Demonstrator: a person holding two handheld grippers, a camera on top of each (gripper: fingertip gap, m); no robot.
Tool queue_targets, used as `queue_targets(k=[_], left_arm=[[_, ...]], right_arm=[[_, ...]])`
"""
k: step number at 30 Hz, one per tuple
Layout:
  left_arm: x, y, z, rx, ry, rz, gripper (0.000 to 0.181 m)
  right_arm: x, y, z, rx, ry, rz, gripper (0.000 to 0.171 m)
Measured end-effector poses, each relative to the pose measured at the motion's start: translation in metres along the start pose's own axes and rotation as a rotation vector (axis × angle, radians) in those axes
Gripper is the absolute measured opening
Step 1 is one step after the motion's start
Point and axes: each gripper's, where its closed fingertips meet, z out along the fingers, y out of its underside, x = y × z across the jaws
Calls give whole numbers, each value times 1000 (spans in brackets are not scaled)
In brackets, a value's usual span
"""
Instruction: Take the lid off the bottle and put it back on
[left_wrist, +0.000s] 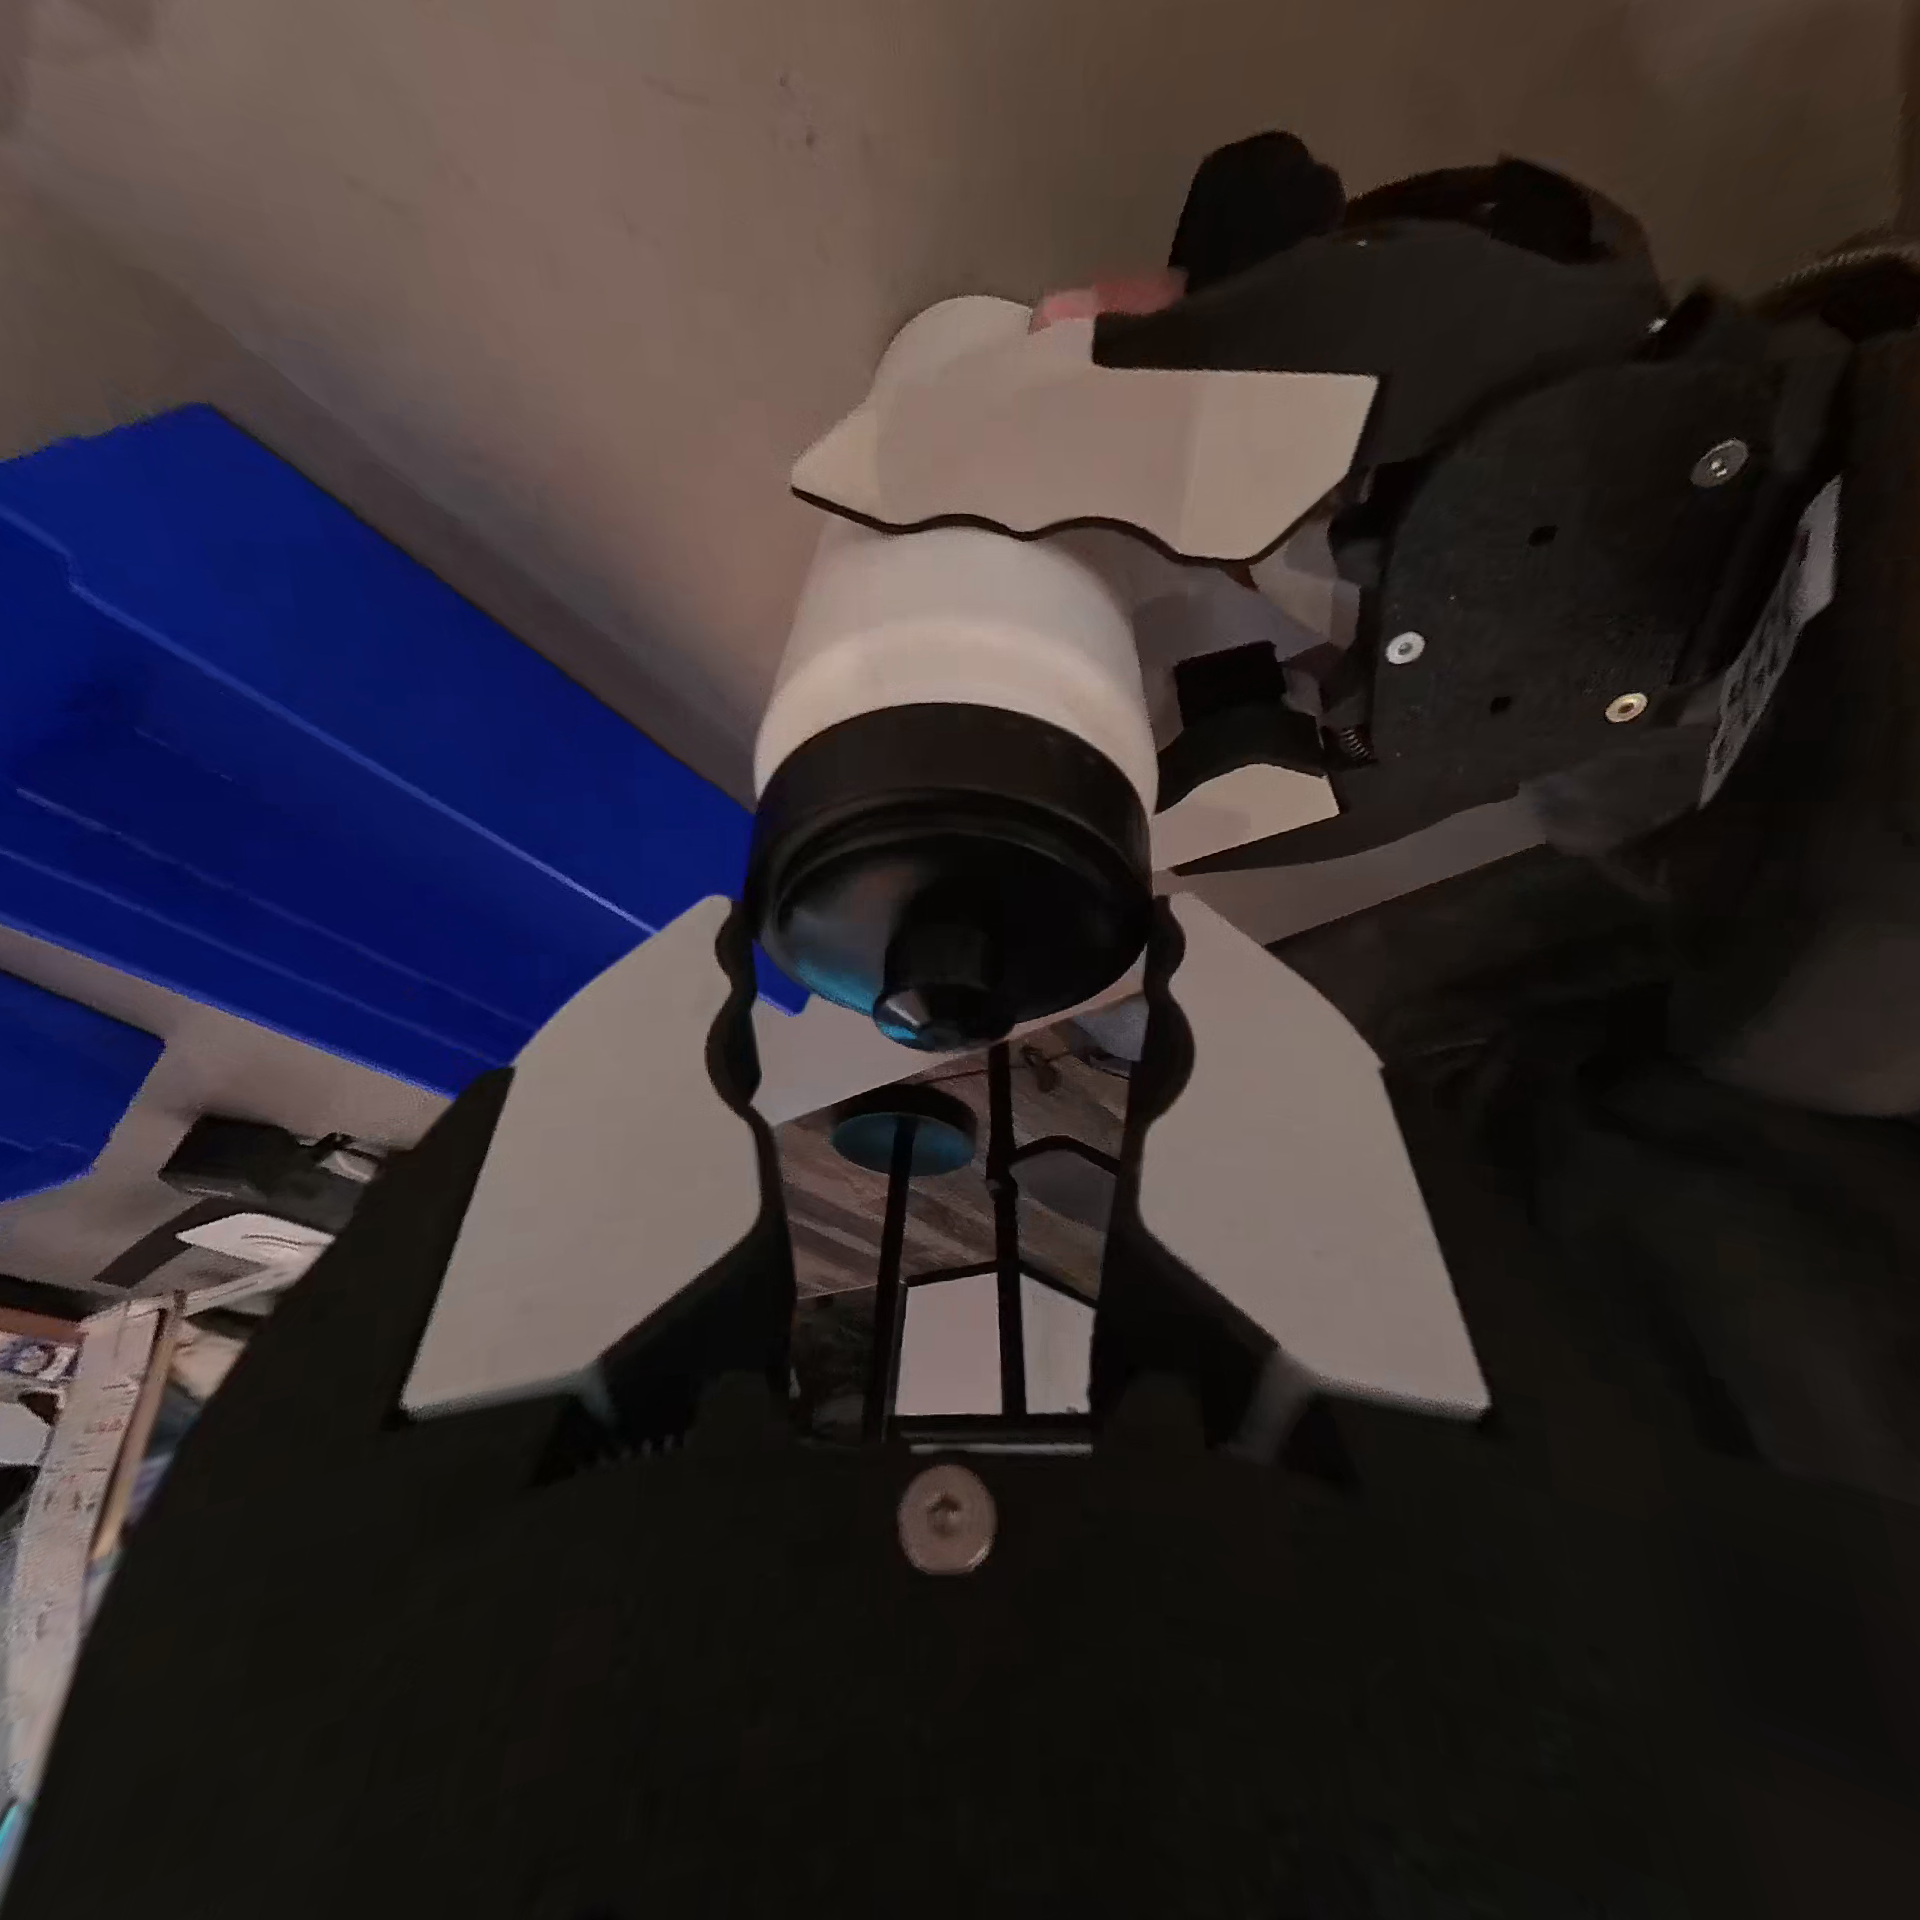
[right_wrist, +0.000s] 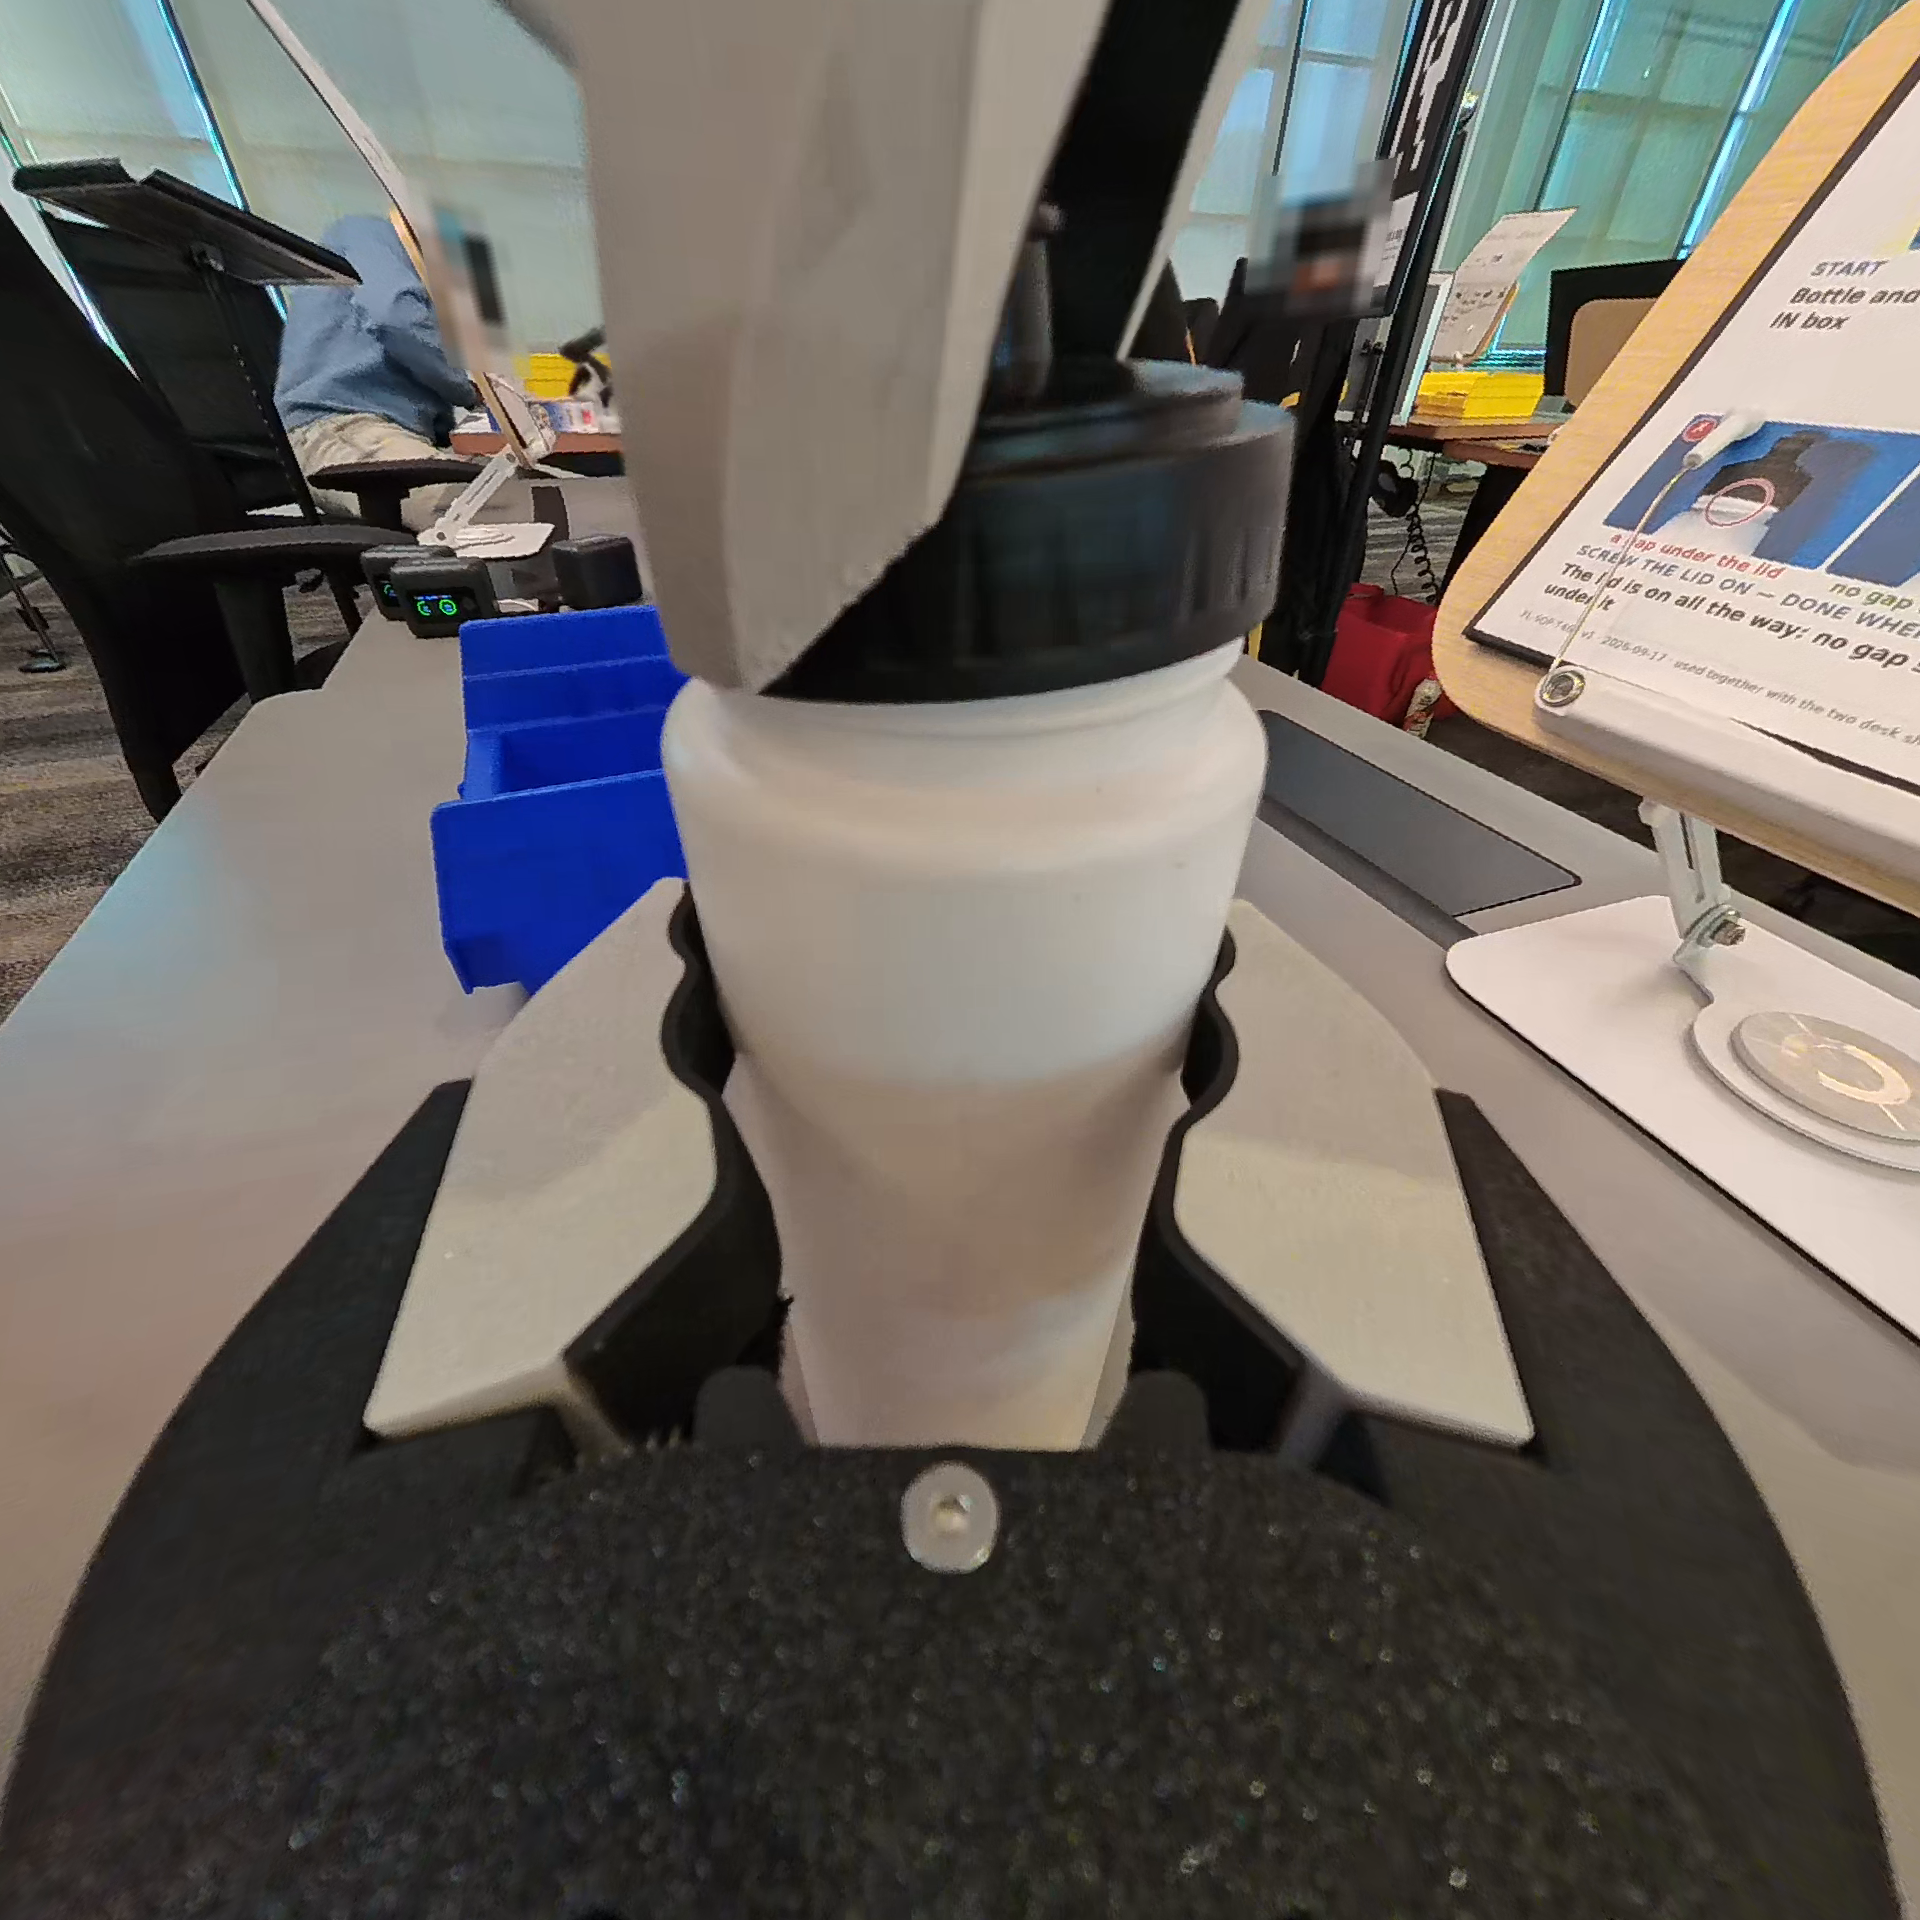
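The white bottle (right_wrist: 966, 997) is clamped by the right gripper (right_wrist: 951, 1049) above the grey desk (right_wrist: 208, 1039); its black lid (left_wrist: 951, 862) is flanked by the left gripper (left_wrist: 945, 966), contact unclear.

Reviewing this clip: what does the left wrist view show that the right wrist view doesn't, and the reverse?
Only the left wrist view shows the lid's top with its spout and the right gripper's black body from outside.

Only the right wrist view shows the grey desk, a document stand holding a printed sheet, small devices with lit screens and a seated person behind.

Both show the white bottle clamped in the right gripper, its black lid on the neck with the left gripper at it, and the blue bin.
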Motion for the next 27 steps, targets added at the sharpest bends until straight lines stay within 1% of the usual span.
queue_targets(k=[3, 7, 11, 13, 14, 17, 19, 22, 27], left_arm=[[-1, -1, 1, -20, 3, -64, 72], [-1, 1, 2, -102, -52, -89, 72], [-2, 6, 1, -209, -117, -19, 72], [-3, 7, -1, -230, -146, 38, 72], [-1, 4, -3, -216, -147, 58, 72], [14, -3, -10, -133, -80, 153, 72], [15, -1, -9, -130, -82, 182, 72], [5, -1, -6, -118, -114, 156, 72], [5, 6, -4, -113, -84, 129, 72]], right_arm=[[0, 0, 0, -4, 2, 1, 87], [0, 0, 0, -7, 3, -2, 87], [-1, 0, 1, -13, 8, -13, 87], [-1, 0, 1, -16, 9, -16, 87], [-2, 0, 1, -14, 8, -17, 87], [-1, 0, 1, -11, 4, -12, 87], [-2, 0, 1, -10, 2, -16, 87], [-1, 0, 1, -10, 2, -8, 87], [-1, 0, 1, -8, 0, -4, 87]])
